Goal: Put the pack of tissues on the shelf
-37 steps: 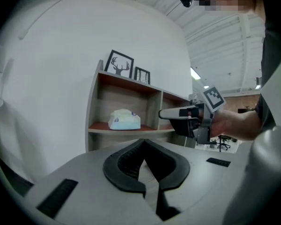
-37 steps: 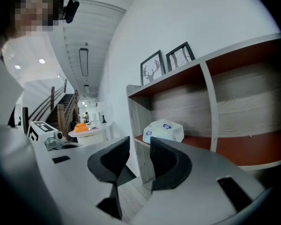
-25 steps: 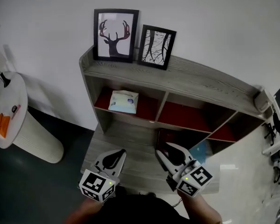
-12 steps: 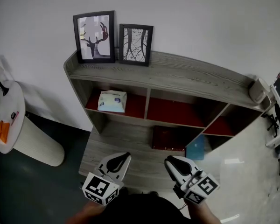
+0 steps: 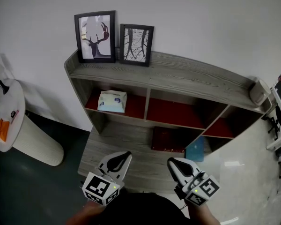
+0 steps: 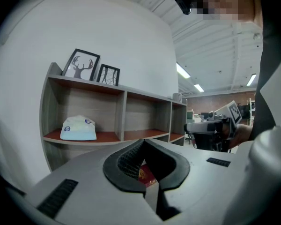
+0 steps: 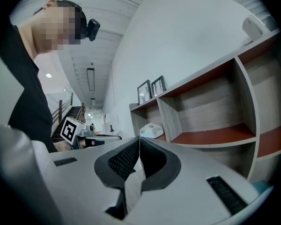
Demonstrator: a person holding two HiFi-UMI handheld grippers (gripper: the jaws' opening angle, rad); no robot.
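The pack of tissues (image 5: 112, 101), white and pale blue, lies in the upper left compartment of the grey wooden shelf (image 5: 178, 77). It shows too in the left gripper view (image 6: 78, 128) and, small, in the right gripper view (image 7: 151, 131). Both grippers hang side by side in front of the shelf's low front ledge, well short of the pack. My left gripper (image 5: 127, 154) is shut with nothing in it. My right gripper (image 5: 170, 161) has just been closing; its pads now meet with nothing between them.
Two framed pictures (image 5: 95, 36) (image 5: 136, 44) stand on the shelf's top board. A dark red box (image 5: 168, 139) and a blue thing (image 5: 195, 150) sit in the lower compartments. A round white side table (image 5: 4, 116) stands at the left.
Both grippers have drawn back from the shelf a little. The right gripper's jaws, apart a second ago, have closed. The pack of tissues has not moved on its shelf.
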